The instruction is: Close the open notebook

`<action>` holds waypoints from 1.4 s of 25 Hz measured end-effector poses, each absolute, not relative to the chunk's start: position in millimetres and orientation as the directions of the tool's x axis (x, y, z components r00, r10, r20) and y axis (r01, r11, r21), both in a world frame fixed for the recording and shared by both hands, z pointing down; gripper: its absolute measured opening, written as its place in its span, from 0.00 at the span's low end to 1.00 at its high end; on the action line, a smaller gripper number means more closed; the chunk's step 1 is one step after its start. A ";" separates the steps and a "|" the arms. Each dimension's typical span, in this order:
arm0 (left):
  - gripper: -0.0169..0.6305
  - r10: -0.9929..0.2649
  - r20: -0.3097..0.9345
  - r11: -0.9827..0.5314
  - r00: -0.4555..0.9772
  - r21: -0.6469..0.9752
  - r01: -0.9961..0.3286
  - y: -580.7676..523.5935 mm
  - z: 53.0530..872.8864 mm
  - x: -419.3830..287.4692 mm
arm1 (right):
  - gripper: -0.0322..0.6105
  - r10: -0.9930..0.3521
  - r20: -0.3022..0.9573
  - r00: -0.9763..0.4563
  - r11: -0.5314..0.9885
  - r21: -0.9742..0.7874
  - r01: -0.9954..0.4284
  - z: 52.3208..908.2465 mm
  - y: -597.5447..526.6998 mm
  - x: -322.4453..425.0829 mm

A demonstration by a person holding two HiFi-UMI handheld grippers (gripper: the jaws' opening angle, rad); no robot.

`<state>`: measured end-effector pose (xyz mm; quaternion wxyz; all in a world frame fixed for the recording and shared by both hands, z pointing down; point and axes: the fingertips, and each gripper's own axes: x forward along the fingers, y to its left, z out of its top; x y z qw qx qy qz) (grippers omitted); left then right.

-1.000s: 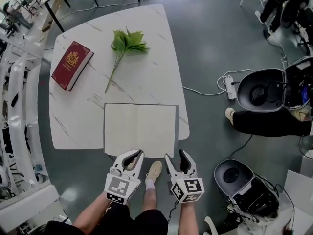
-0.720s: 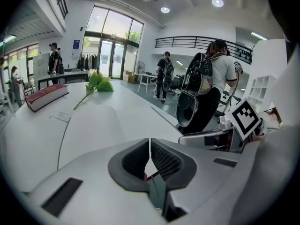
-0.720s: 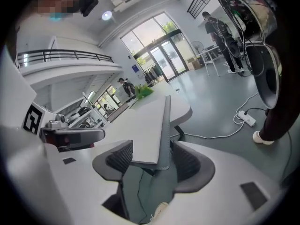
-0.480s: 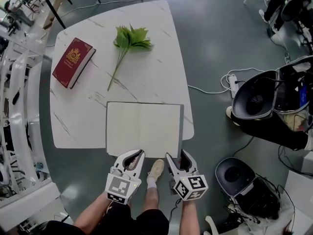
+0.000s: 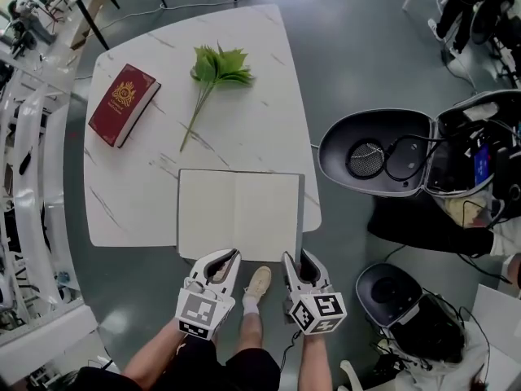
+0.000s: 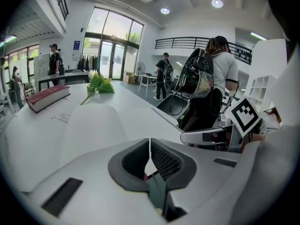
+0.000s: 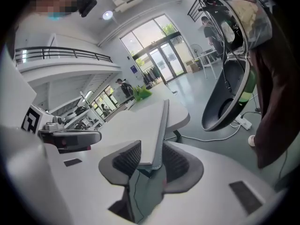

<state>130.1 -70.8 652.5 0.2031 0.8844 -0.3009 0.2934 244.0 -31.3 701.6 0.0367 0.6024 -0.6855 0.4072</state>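
On the white marble-patterned table (image 5: 244, 39) lie three things: one open notebook (image 5: 238, 215), one closed red book (image 5: 122, 106) and one green leafy sprig (image 5: 213, 76). The notebook rests flat at the table's near edge with two blank pages facing up. Its grey cover shows as a thin strip along the right side. The red book sits at the far left with a gold emblem on its cover. The sprig lies between the book and the table's far right part, with its stem pointing toward the notebook. All three lie well apart from one another.

Two grippers hang at the near edge, each bearing one marker cube. The left gripper (image 5: 225, 255) is clenched, its pads meeting with nothing between them, just off the notebook's near edge. The right gripper (image 5: 297, 256) has just been closing its jaws, and they now grasp the notebook's near right corner, one pad on the page side and one on the cover side.

On the floor to the right are two shell-shaped cases. The upper case (image 5: 346, 137) is open and holds a round grille and a loop of black cable. The lower case (image 5: 387, 293) is dark inside, and its contents cannot be made out. One pale shoe (image 5: 258, 283) shows between the grippers.
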 end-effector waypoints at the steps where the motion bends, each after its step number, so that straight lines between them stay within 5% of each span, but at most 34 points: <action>1: 0.07 -0.416 0.639 -0.736 0.647 0.182 -0.652 -70.7 650.5 129.3 | 0.29 -0.797 0.542 -0.266 -0.058 -0.507 -0.860 699.5 -31.1 243.8; 35: 0.07 -0.586 0.535 -0.672 0.609 0.099 -0.734 -73.6 553.0 49.4 | 0.17 -0.843 0.484 -0.234 0.086 -0.308 -0.947 590.8 -38.8 188.0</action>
